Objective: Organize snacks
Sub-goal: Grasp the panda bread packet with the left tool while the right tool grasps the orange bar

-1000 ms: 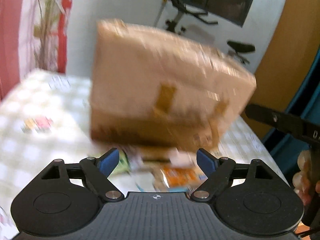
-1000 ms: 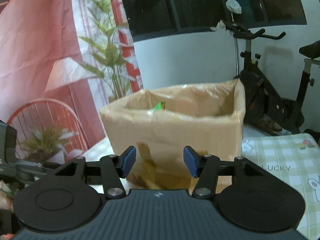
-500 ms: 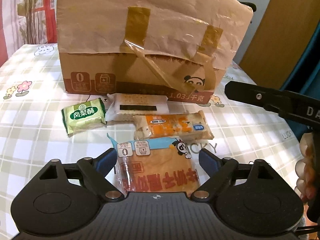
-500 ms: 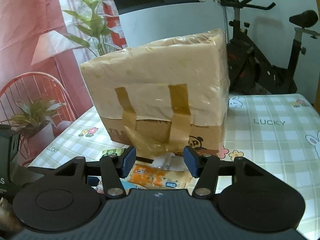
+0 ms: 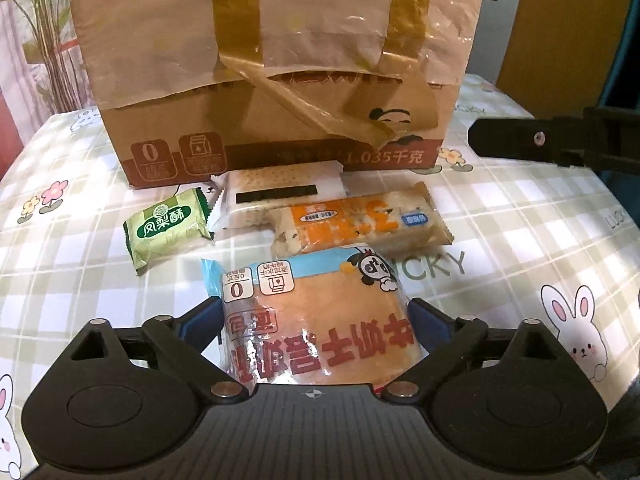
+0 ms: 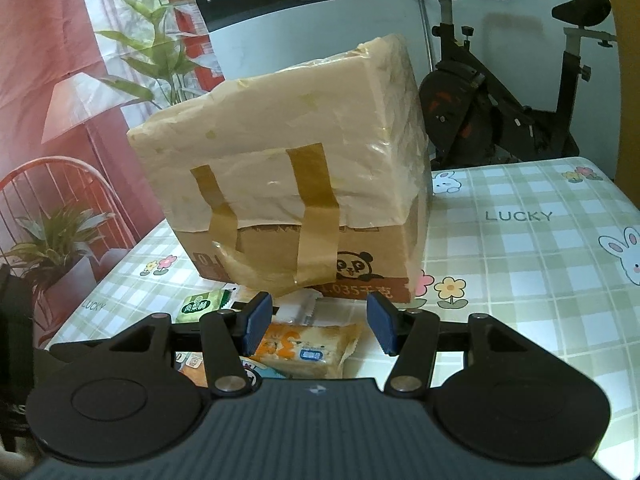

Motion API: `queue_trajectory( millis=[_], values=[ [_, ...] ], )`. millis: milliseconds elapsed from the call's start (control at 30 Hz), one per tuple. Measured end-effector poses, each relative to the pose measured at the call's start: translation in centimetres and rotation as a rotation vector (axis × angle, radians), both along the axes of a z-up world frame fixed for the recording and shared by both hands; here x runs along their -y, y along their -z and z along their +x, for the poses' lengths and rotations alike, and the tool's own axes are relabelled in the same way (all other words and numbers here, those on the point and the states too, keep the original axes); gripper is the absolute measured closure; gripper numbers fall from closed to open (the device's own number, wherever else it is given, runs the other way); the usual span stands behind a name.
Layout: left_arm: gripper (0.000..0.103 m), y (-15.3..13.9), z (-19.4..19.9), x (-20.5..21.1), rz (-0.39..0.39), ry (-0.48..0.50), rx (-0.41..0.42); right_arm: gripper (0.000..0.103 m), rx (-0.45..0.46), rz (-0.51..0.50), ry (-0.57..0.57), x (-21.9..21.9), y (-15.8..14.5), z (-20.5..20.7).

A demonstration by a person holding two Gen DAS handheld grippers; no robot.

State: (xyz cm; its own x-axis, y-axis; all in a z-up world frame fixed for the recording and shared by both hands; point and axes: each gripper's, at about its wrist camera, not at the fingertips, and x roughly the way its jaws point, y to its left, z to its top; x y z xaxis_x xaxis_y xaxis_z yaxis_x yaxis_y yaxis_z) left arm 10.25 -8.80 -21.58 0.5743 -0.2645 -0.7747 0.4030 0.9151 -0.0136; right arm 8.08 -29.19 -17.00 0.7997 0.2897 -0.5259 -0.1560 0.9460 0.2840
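My left gripper (image 5: 314, 326) is spread wide around the bread packet (image 5: 316, 320), one blue finger on each side of it, and I cannot tell if the pads already touch the wrapper; I judge they do not press it yet. The packet lies flat on the table (image 5: 520, 240), nearest to me. Behind it lies the orange biscuit bar (image 5: 356, 224), then the white cracker pack (image 5: 280, 190) and, to the left, the green pineapple cake (image 5: 168, 232). All of these are close together in front of the cardboard box (image 5: 276, 60), which stands further toward the far edge of the table. My right gripper (image 6: 316, 322) is half spread and holds nothing; it hangs above the orange bar. I think the task is only at its beginning: four snacks are outside the box, and the first pick is not made.
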Motion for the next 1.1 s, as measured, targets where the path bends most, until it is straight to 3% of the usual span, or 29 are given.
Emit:
queue_trajectory(
  millis=[100, 167, 367, 667, 867, 1000, 1100],
  values=[
    [0.024, -0.5, -0.4, -0.5, -0.02, 0.009, 0.022, 0.047, -0.007, -0.001, 0.0, 0.0, 0.2, 0.0],
    [0.025, -0.8, -0.4, -1.5, -0.062, -0.005, 0.012, 0.047, -0.016, -0.004, 0.002, 0.1, 0.4, 0.1],
    [0.025, -1.5, -0.4, -4.7, -0.143, -0.093, 0.002, 0.047, -0.048, -0.083, -0.036, -0.7, 1.3, 0.5],
    [0.025, -2.9, -0.4, -9.3, -0.188, -0.245, 0.07, 0.047, -0.079, -0.287, -0.213, -4.5, 3.4, 2.9],
    [0.025, -2.7, 0.2, -11.3, -0.209, -0.318, 0.066, 0.035, -0.043, -0.393, -0.354, -7.7, 3.9, 4.5],
    [0.025, -2.8, 0.0, -12.0, -0.222, -0.333, 0.072, 0.033, -0.077, -0.408, -0.394, -8.4, 4.8, 6.1],
    [0.025, -2.7, 0.0, -12.5, -0.231, -0.336, 0.074, 0.029, -0.123, -0.356, -0.383, -8.0, 5.2, 6.9]
  ],
)
